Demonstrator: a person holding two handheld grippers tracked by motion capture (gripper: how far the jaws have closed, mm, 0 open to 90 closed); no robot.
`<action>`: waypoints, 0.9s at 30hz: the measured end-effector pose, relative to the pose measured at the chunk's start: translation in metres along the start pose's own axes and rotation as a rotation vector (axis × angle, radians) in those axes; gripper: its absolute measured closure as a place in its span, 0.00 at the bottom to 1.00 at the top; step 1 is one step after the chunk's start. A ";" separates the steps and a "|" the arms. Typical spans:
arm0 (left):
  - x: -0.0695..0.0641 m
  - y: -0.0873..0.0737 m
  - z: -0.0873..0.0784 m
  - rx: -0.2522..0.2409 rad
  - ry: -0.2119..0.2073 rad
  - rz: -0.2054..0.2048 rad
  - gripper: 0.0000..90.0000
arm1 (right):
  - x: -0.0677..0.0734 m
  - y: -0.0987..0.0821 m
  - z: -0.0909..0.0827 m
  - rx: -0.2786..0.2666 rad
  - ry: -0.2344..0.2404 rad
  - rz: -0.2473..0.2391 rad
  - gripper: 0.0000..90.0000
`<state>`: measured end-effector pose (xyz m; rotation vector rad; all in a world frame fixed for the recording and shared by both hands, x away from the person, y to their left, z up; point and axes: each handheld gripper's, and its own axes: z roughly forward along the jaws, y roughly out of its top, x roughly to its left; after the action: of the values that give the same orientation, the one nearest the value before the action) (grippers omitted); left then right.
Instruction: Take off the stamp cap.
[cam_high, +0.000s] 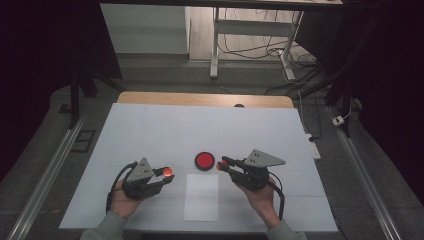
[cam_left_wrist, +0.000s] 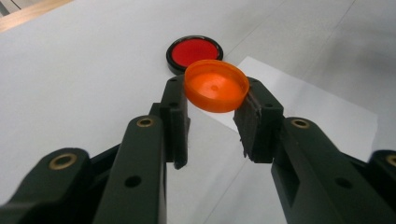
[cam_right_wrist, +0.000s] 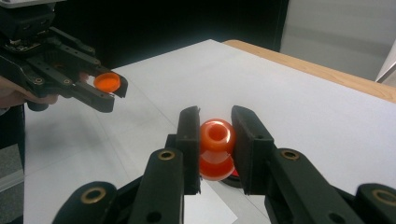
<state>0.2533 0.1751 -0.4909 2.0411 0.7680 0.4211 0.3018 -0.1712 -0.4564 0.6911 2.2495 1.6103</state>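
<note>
Hands are coming in from the bottom of the high view, and each one is holding a black gripper over a white table (cam_high: 150, 130).

The left gripper (cam_high: 168, 176) is squeezing an orange cap (cam_high: 168, 171) between its two jaws. In the left gripper view the orange cap (cam_left_wrist: 216, 85) is sitting right at the tips of the jaws, with its open hollow side facing the camera, and the left gripper (cam_left_wrist: 212, 105) is pinching it on both sides. The cap is hanging up in the air above the table, not touching it. In the right gripper view the same cap (cam_right_wrist: 107, 82) is showing far off to the left, held by the other gripper (cam_right_wrist: 111, 88).

The right gripper (cam_high: 220, 164) is squeezing a small orange bottle (cam_high: 219, 165). In the right gripper view the orange bottle (cam_right_wrist: 217, 149) is sitting between the jaws with its round open mouth facing the camera, and the right gripper (cam_right_wrist: 216, 135) is clamping it tight on both sides. The bottle is looking shiny and has a narrow middle part.

A red disc with a black rim (cam_high: 204, 160) is lying flat on the table between the two grippers, just beside the bottle. In the left gripper view the red disc (cam_left_wrist: 194, 52) is lying just past the cap.

A white sheet of paper (cam_high: 201, 197) is lying flat on the table, between the two hands and nearer to the person than the disc
</note>
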 end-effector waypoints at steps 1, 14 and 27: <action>0.000 -0.001 -0.001 -0.001 -0.002 -0.003 0.72 | 0.000 0.000 0.000 0.000 0.000 -0.001 0.82; 0.004 -0.022 -0.021 -0.007 0.019 -0.051 0.72 | -0.001 -0.001 0.000 0.001 -0.005 0.000 0.82; 0.005 -0.029 -0.027 -0.002 0.024 -0.063 0.72 | -0.002 0.000 -0.001 -0.005 -0.006 -0.001 0.82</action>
<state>0.2314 0.2070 -0.5009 2.0079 0.8437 0.4110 0.3025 -0.1729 -0.4560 0.6924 2.2402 1.6111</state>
